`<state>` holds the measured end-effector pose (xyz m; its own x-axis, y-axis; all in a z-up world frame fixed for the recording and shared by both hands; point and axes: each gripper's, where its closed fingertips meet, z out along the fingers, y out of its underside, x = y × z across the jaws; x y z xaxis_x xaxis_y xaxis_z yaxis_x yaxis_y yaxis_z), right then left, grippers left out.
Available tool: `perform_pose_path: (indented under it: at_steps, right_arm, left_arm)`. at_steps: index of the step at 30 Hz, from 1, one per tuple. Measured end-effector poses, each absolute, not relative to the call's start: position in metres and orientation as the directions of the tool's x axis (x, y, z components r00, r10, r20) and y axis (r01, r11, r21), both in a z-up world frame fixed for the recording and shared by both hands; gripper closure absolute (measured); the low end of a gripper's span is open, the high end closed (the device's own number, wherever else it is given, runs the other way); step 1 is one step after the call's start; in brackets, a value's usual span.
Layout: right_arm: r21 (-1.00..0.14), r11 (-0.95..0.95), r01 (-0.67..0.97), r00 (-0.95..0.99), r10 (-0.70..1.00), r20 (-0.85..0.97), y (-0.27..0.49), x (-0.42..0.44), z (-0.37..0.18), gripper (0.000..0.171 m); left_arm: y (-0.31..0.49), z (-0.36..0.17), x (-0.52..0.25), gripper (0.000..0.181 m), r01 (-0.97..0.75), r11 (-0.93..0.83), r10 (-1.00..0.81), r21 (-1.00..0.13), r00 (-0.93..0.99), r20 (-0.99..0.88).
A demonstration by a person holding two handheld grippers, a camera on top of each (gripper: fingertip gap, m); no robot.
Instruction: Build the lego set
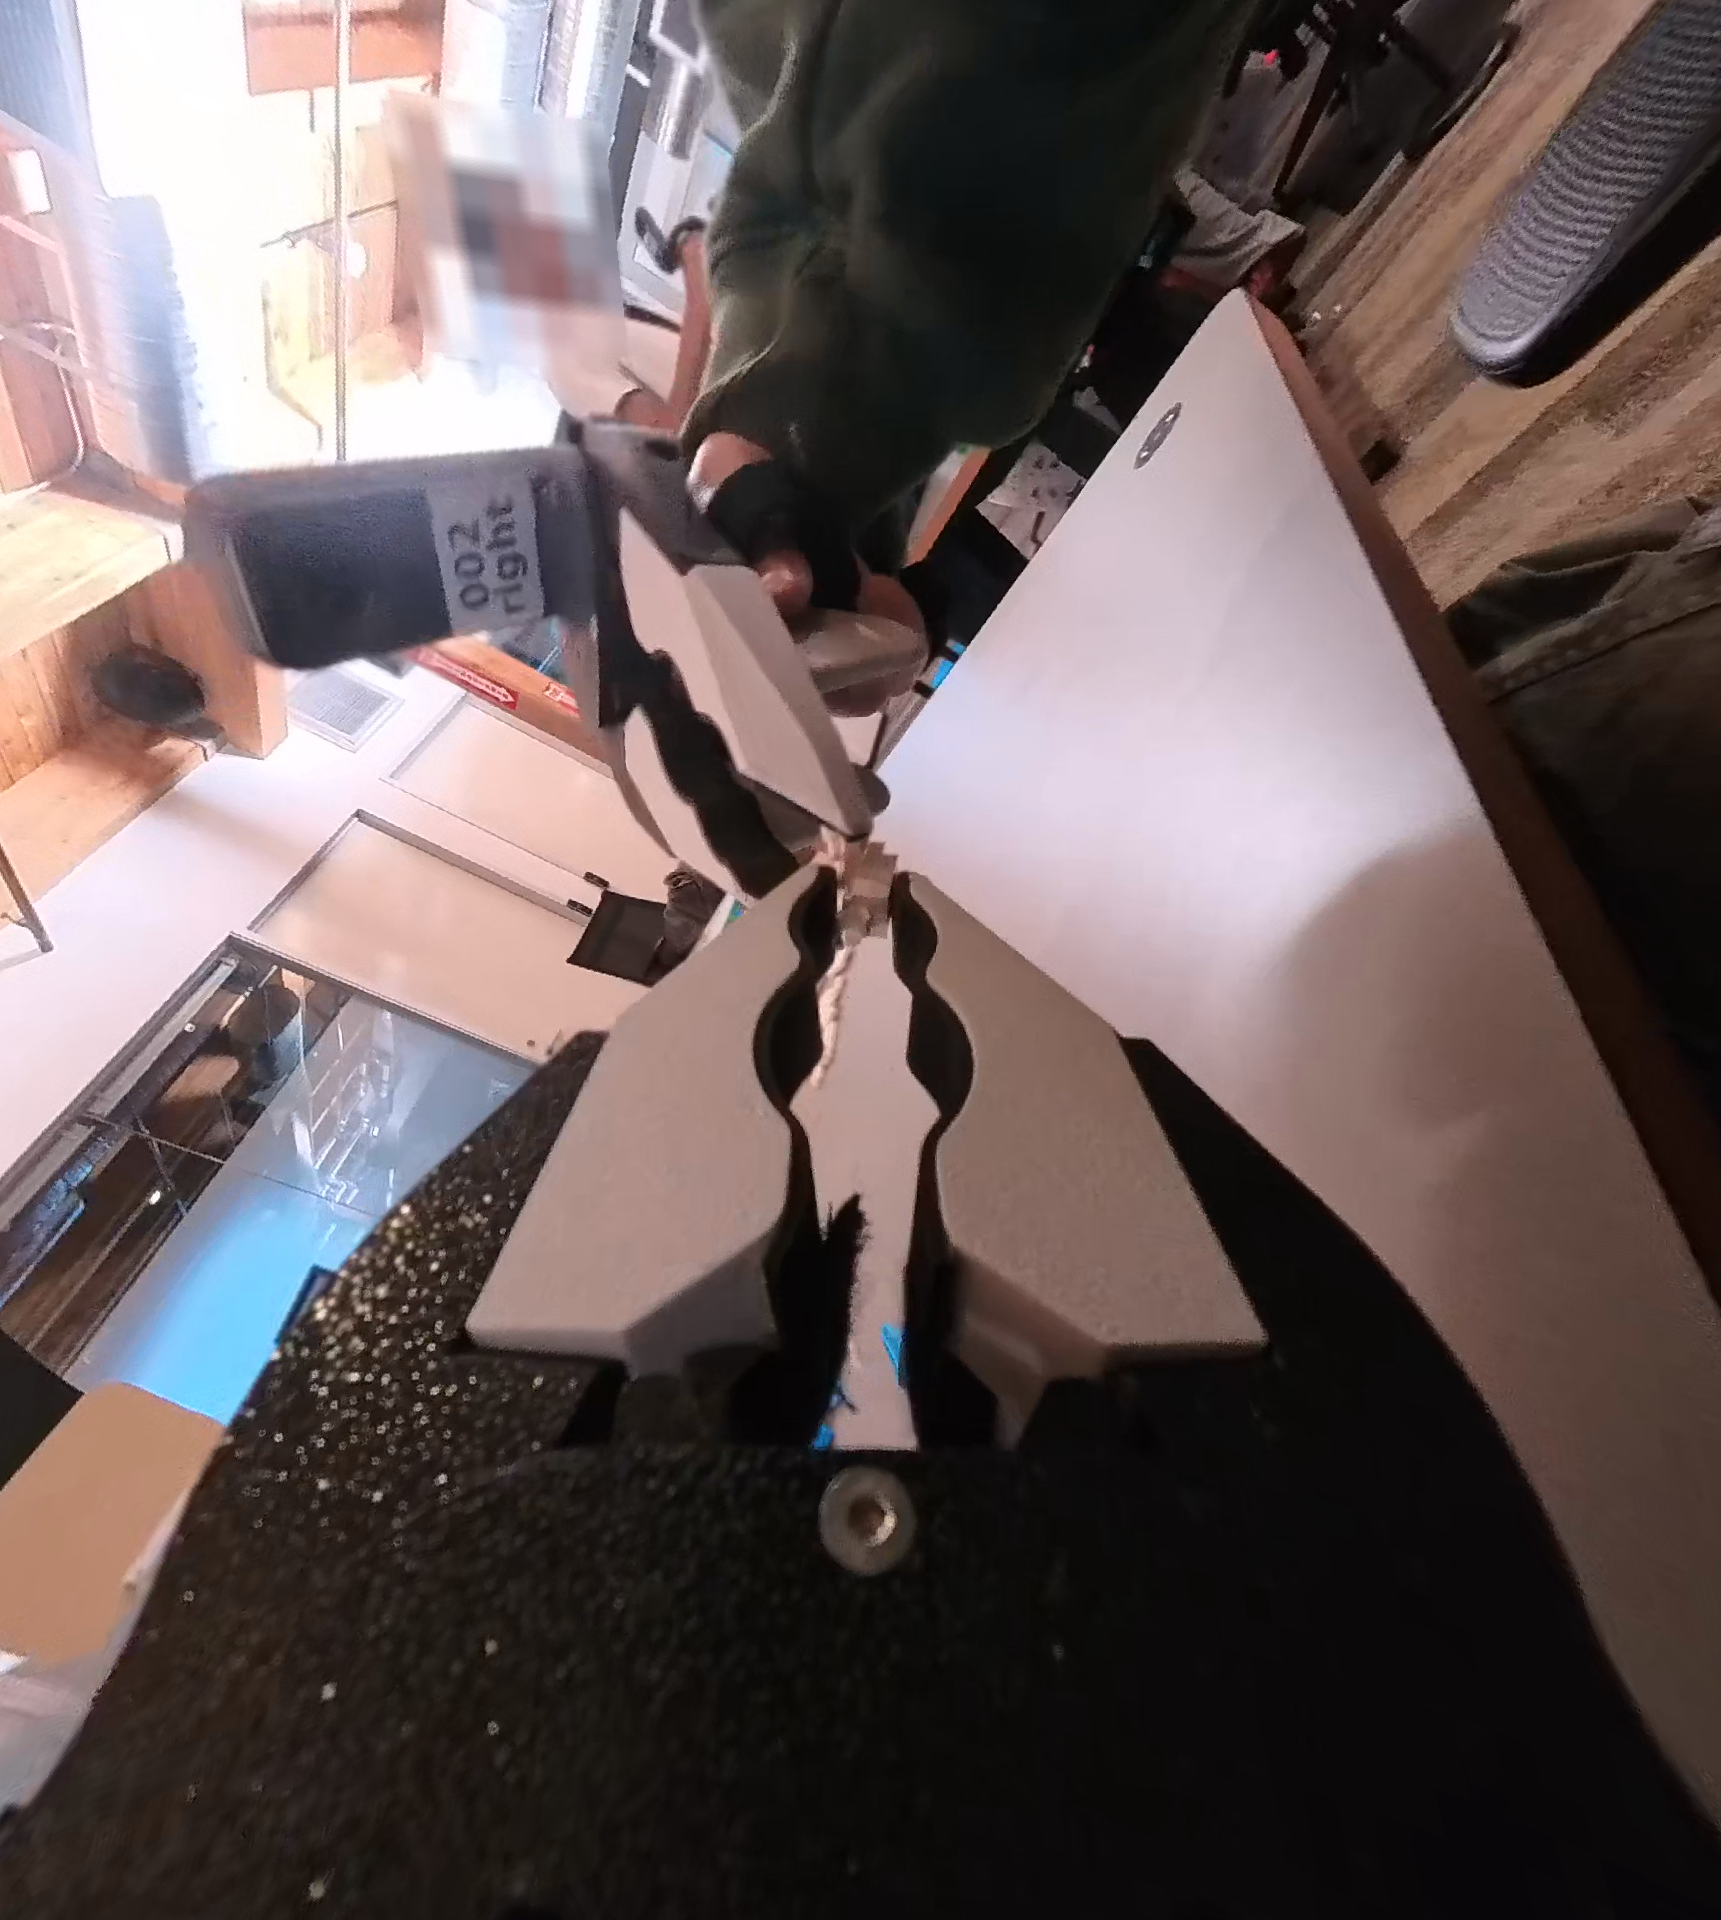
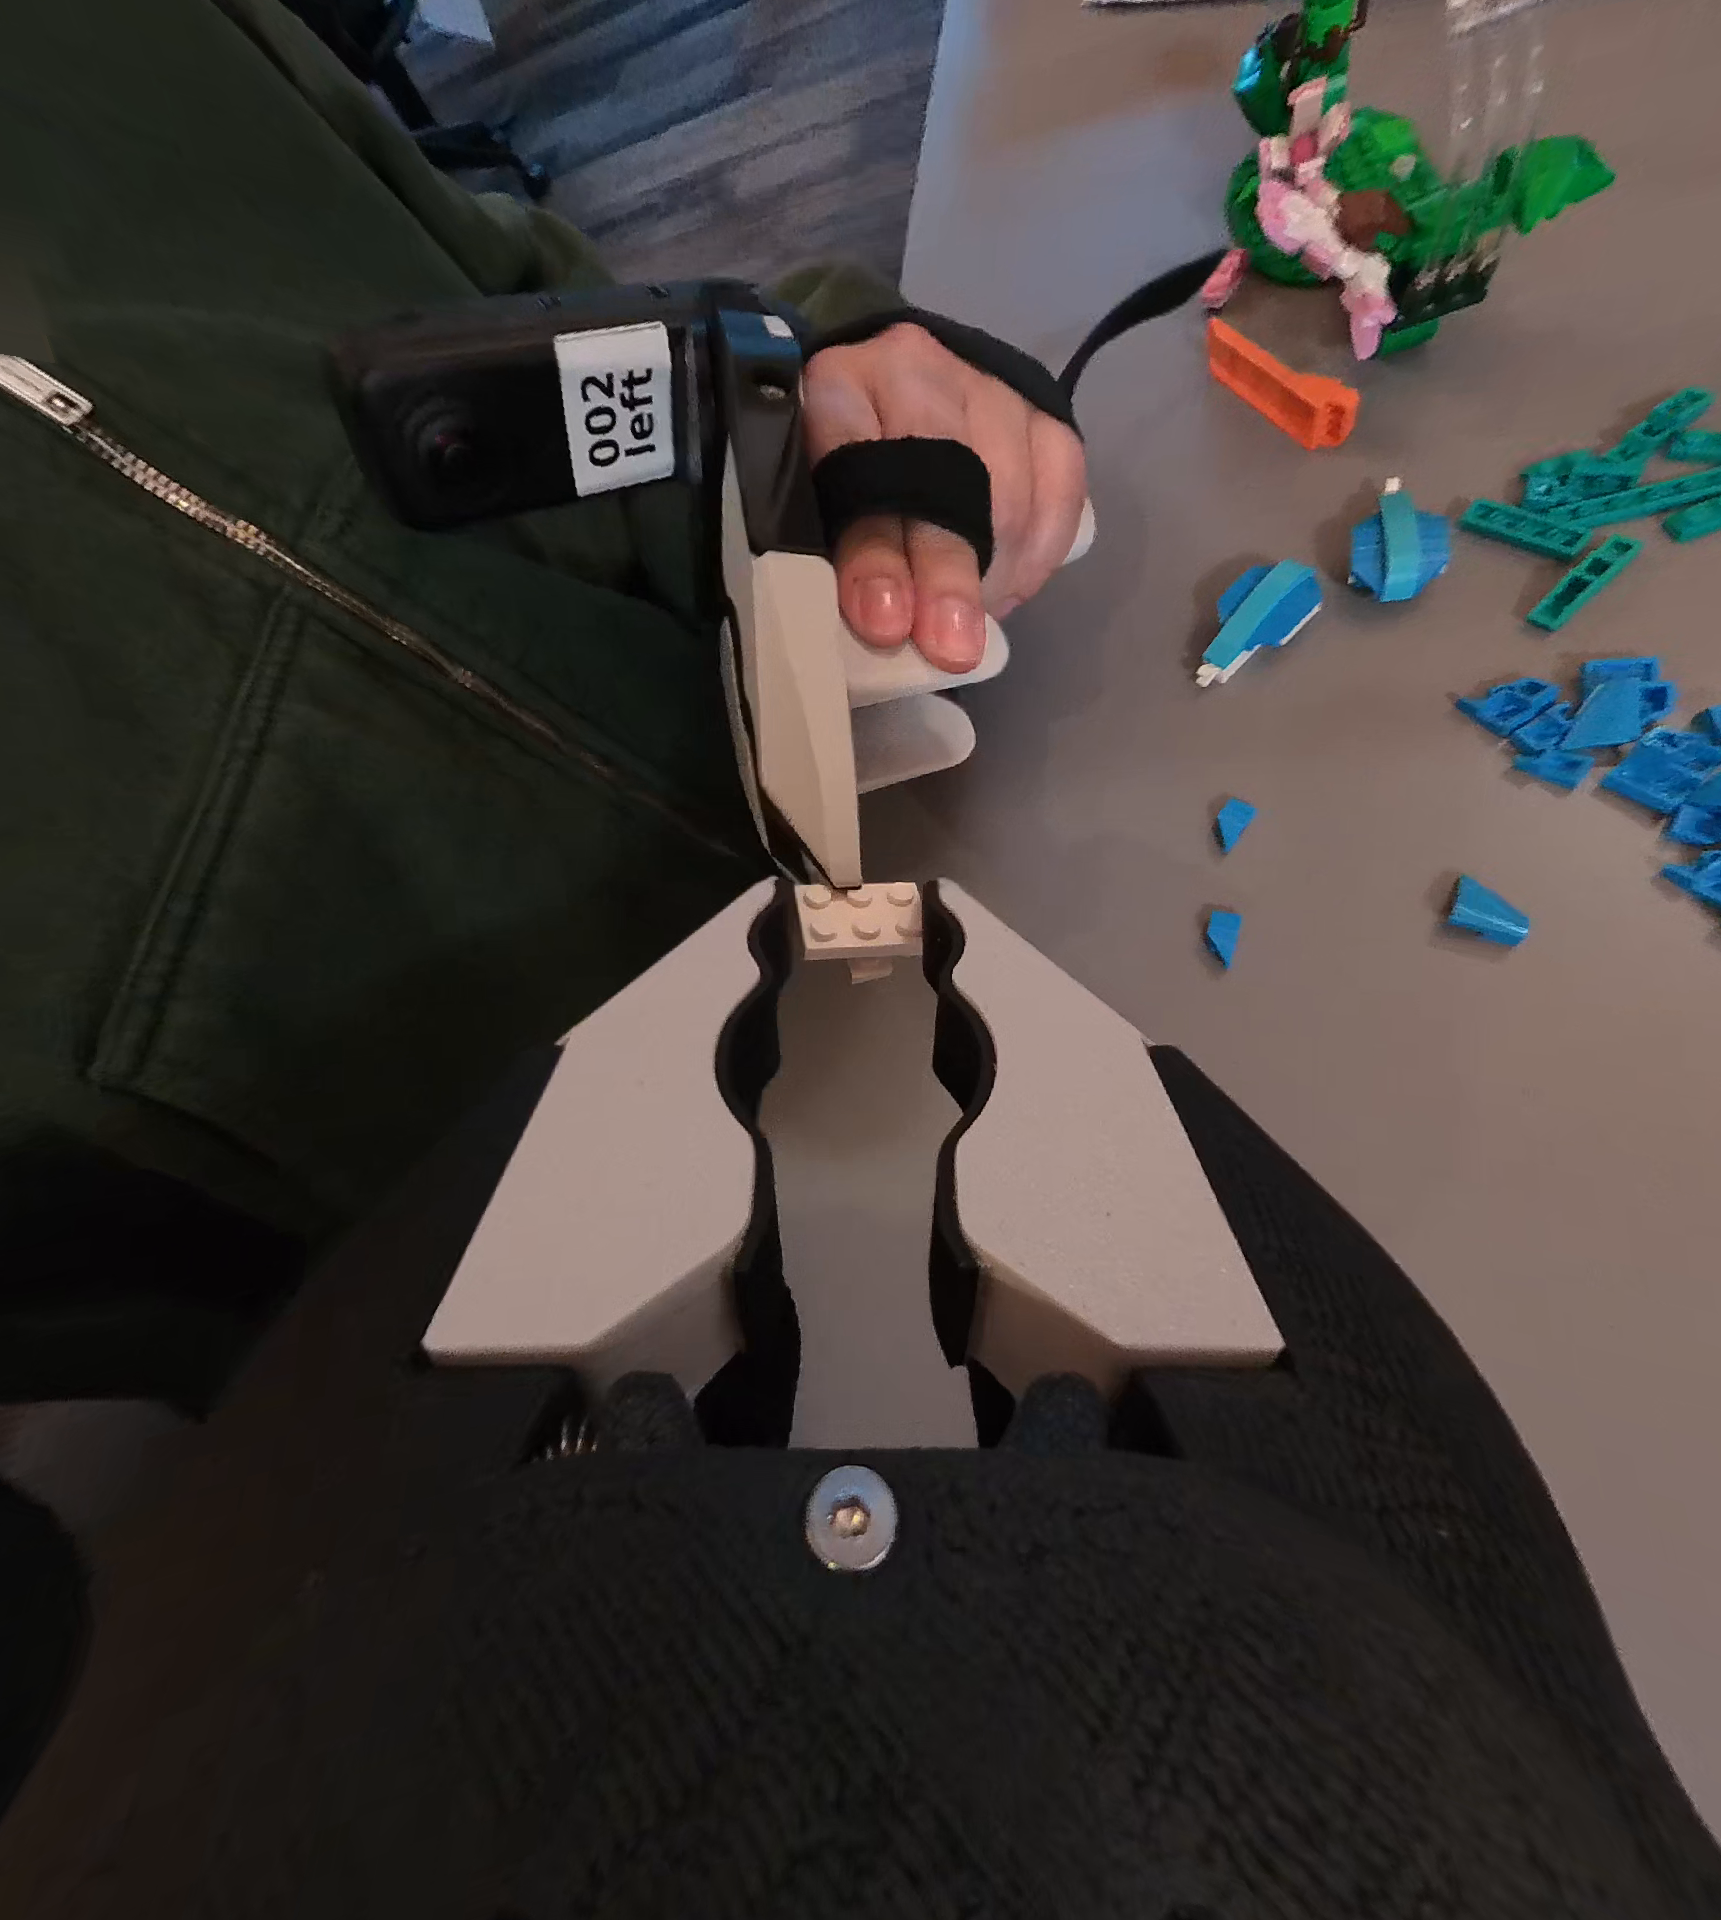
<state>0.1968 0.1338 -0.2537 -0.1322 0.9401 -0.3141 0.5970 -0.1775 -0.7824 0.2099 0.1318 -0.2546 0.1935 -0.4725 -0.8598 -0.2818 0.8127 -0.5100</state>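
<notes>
1. Left tongs [image 1: 861, 894]: held up off the surface [image 1: 1199, 831], pinched together at the tips on a small white piece [image 1: 851, 920]. Too little of it shows in the left wrist view to tell its shape. In the right wrist view these tongs come down from 12 o'clock, tips touching the studded top of the white plate [image 2: 858, 920].
2. White plate: a short two-row studded plate, long axis running 9 to 3 o'clock across the right tongs' gap, with a small white tab under it at 6 o'clock.
3. Right tongs [image 2: 858, 920]: clamped on the plate's two short ends, fingers otherwise parted.
4. Governing relation, as a judgement: the two tips meet head-on, left above right. The next press should run straight along 12 to 6 o'clock.
5. Loose blue and teal pieces [image 2: 1666, 748]: on the surface at 2 to 3 o'clock, well apart from both tongs.
6. Green and pink built model [image 2: 1355, 208]: at 1 o'clock, an orange tool [image 2: 1277, 384] just beside it.
</notes>
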Motion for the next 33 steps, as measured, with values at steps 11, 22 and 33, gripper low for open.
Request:
perform_pose_path:
  at_steps: [11,22,33]
  right_arm:
    - [-0.845,0.327,0.422,-0.043,0.939,0.342,0.137,0.175,-0.210,0.142]
    - [-0.874,0.357,0.329,-0.024,0.929,0.370,0.131,0.163,-0.199,0.153]
    - [-0.881,0.419,0.218,0.057,0.896,0.440,0.127,0.159,-0.190,0.159]
  left_arm:
    - [0.133,-0.208,0.181,0.174,0.197,0.321,-0.945,-0.926,0.124,-0.301]
    - [0.130,-0.197,0.173,0.174,0.308,0.189,-0.982,-0.932,0.035,-0.188]
    - [0.127,-0.189,0.167,0.174,0.372,0.172,-0.983,-0.912,0.012,-0.181]
